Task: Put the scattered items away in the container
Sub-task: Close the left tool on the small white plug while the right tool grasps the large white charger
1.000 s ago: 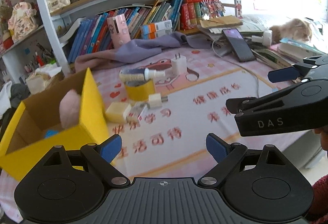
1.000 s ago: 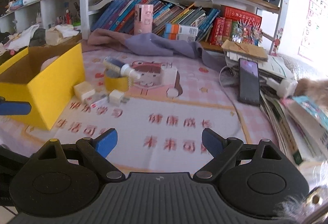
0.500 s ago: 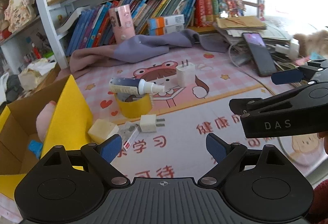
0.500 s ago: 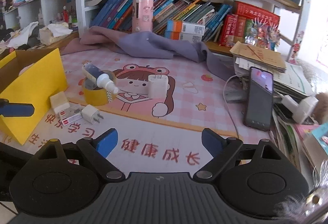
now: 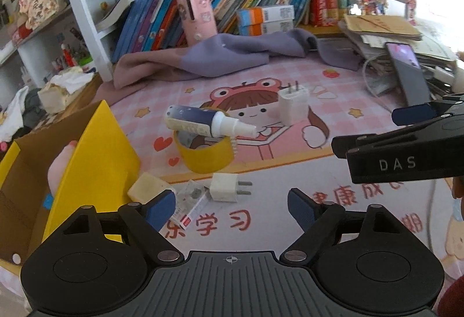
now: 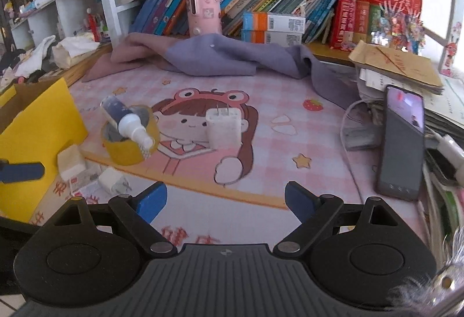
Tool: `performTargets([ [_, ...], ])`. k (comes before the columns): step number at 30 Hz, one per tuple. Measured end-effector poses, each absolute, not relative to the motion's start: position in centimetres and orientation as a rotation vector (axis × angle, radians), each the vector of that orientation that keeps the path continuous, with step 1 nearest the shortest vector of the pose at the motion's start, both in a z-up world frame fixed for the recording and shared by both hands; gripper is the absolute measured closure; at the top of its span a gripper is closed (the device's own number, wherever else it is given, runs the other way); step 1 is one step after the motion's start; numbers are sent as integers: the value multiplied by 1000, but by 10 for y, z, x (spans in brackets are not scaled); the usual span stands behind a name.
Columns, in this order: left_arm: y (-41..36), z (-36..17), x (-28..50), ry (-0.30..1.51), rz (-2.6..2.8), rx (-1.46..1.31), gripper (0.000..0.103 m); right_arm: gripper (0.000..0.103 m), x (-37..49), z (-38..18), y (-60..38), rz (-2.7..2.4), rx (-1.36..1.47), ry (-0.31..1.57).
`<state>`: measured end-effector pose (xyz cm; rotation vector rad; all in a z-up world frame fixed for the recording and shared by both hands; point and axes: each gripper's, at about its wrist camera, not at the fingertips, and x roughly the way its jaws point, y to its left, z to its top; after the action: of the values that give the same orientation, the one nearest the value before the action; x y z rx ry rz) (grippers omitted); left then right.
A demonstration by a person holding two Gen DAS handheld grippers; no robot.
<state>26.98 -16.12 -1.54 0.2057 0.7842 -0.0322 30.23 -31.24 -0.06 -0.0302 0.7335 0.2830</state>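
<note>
The yellow cardboard box [image 5: 95,160] stands open at the left with a pink plush [image 5: 59,163] inside. Beside it lie a cream block [image 5: 145,189], a clear packet [image 5: 191,203] and a small white plug [image 5: 226,187]. A dark tube with a white nozzle [image 5: 203,121] rests across a yellow tape roll [image 5: 203,160]. A white charger [image 6: 223,128] stands upright on the mat. My left gripper [image 5: 232,208] hovers just short of the plug, its jaws closing with nothing pressed between them. My right gripper [image 6: 226,201] is open and empty, short of the charger.
A purple cloth [image 6: 217,58] is heaped at the back below shelves of books, with a pink cylinder [image 6: 203,9] behind it. A phone [image 6: 401,142], cables and stacked papers [image 6: 397,64] crowd the right side. The right gripper [image 5: 406,154] juts into the left wrist view.
Both grippers have moved forward over the mat toward the items, which now appear larger and closer. The left jaws have narrowed a little. The right jaws keep the same width.
</note>
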Motion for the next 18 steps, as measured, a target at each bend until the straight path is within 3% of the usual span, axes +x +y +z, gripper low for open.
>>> performTargets([
  [18,-160,-46,322,877,12,195,41,16,381,-21,-292,323,-54,751],
])
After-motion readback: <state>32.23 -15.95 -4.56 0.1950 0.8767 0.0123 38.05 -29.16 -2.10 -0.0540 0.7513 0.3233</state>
